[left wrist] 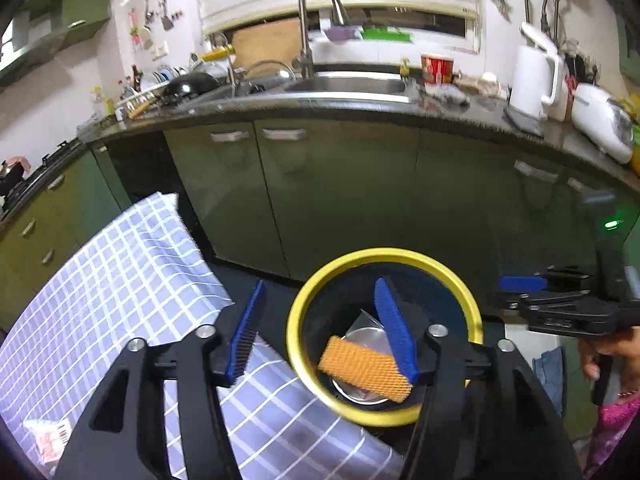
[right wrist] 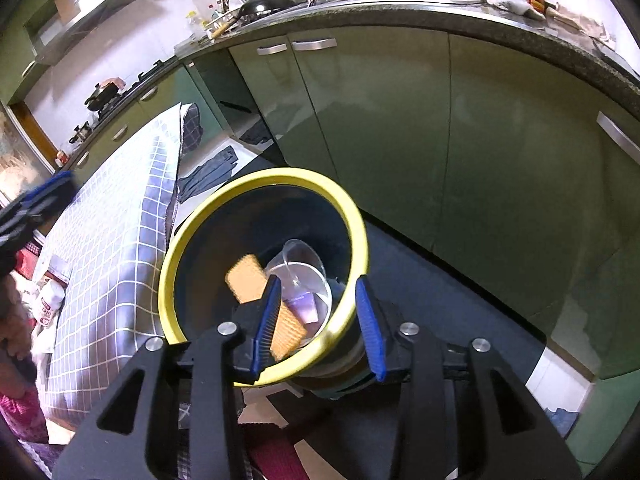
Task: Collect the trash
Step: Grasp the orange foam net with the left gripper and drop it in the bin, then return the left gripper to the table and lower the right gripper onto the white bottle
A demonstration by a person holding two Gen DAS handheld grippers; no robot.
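Trash bin (right wrist: 176,280), yellow-rimmed, dark inside, on the floor beside the checked-cloth bench (left wrist: 120,280); taken as landmark.

Right gripper (right wrist: 316,320): spread wide, holding nothing, poised directly above the bin's near rim. Likely just emptied or lined up over the opening so anything let go falls inside.

Left gripper (left wrist: 320,328): also spread wide, empty; one finger over the bin mouth, the other over the cloth edge beside the bin.

Inside the bin: orange waffle-textured pad (right wrist: 260,300) lying tilted across a clear plastic cup (right wrist: 302,268); cup on its side, apparently resting on a metal lid or dish, hard to tell.

Crumpled white wrapper (left wrist: 48,440) on the cloth, well apart from the bin. Judged uncollected; probable next pick.
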